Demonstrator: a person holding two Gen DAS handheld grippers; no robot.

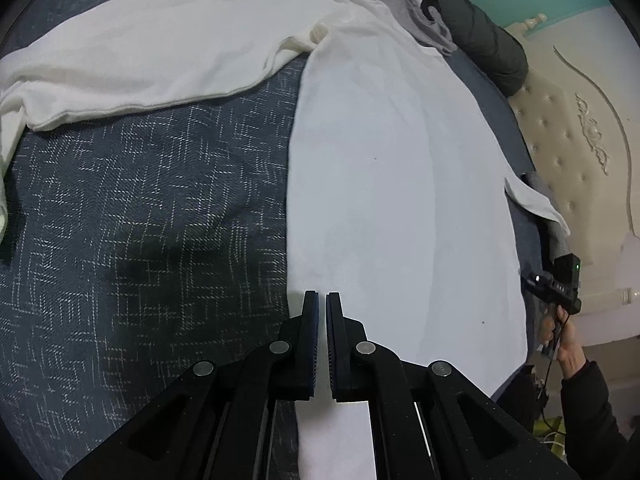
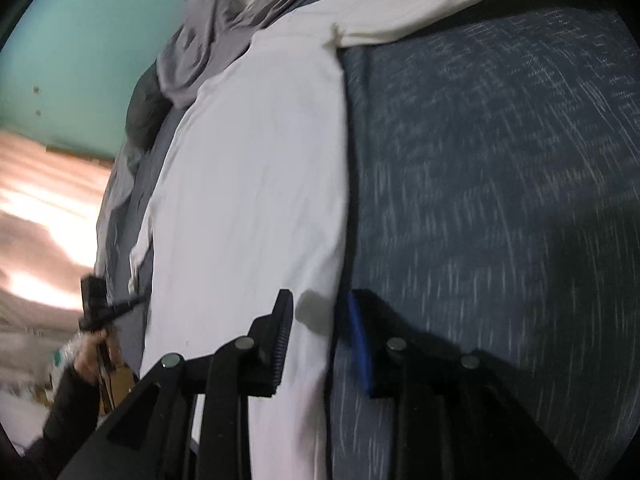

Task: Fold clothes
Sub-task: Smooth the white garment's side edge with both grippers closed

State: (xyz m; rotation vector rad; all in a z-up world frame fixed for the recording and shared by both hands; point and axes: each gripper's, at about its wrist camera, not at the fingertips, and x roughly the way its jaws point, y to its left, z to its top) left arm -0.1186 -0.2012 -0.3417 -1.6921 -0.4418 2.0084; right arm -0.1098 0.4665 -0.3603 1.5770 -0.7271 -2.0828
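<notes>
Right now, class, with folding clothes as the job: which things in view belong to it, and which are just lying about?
Belong to the job:
- white long-sleeved top, spread flat
- left gripper, shut
- right gripper, open over the top's edge

Just lying about:
- grey garment, crumpled
- dark green roll
- blue patterned bedcover
- headboard

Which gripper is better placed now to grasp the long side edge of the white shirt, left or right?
Probably right. The right gripper has open jaws on either side of the white shirt edge, so it only needs closing. The left gripper is shut and must open first.
</notes>
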